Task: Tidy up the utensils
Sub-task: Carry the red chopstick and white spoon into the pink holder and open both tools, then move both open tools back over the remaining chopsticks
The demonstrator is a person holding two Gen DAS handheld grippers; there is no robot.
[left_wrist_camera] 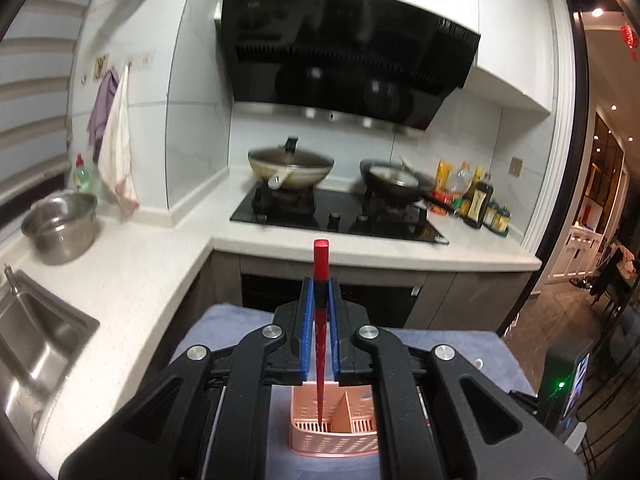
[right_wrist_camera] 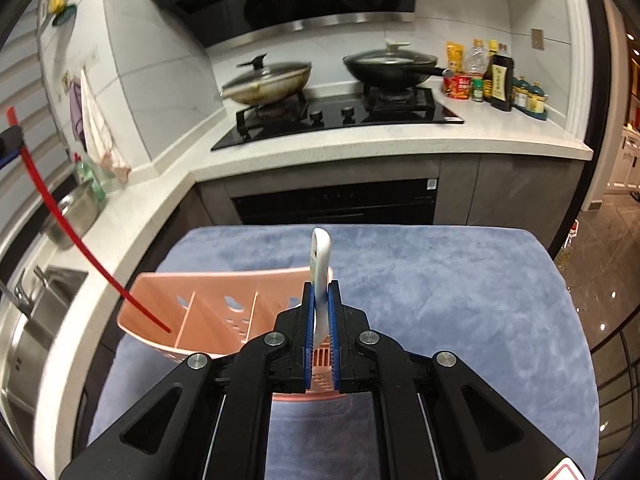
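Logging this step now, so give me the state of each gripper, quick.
Left gripper: closed on a slim red tapered chopstick, tip over the pink slotted plastic utensil caddy.
Right gripper: closed on a white plastic looped utensil handle.

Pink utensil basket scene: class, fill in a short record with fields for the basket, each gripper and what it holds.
basket: pink utensil basket, with dividers, on blue cloth
left gripper: shut on red chopstick, tip down inside the basket
right gripper: shut on white utensil handle, over the basket
setting: kitchen, stove behind
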